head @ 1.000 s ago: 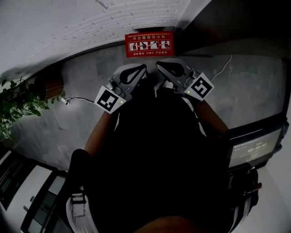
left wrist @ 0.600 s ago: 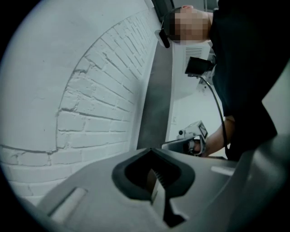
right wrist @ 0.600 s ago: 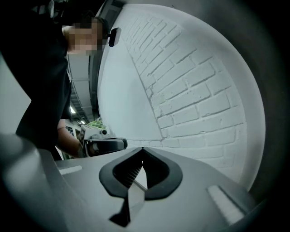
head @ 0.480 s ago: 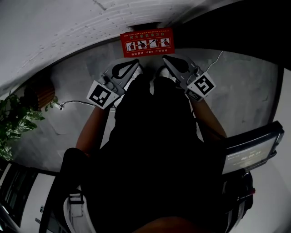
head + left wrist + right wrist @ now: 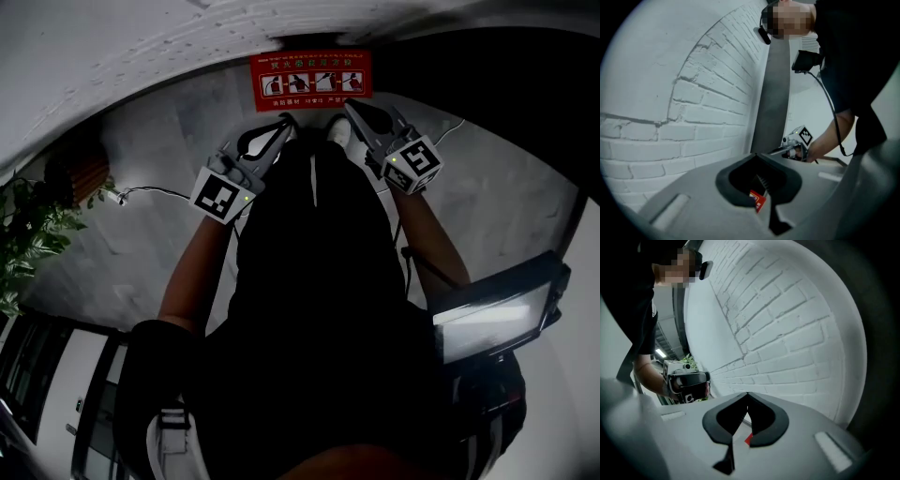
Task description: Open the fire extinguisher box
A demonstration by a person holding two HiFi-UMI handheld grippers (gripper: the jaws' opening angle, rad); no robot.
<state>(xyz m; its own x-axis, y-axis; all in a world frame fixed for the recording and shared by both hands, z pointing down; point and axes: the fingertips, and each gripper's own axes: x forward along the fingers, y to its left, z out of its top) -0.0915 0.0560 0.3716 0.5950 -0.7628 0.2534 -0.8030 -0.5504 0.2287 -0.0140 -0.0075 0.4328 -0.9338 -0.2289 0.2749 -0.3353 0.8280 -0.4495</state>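
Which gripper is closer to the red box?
Right. The right gripper points at the red box, tips by its lower edge; the left gripper is slightly short of it.

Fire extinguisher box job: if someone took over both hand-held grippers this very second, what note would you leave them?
Left hand-held gripper: shut, empty.
Right hand-held gripper: shut, empty.
Both point at the red fire extinguisher box, which sits at the foot of the white brick wall; neither grips it.
Done: the approach only; the box shows no sign of being opened.
Left: find its door or lid, take hold, open it.
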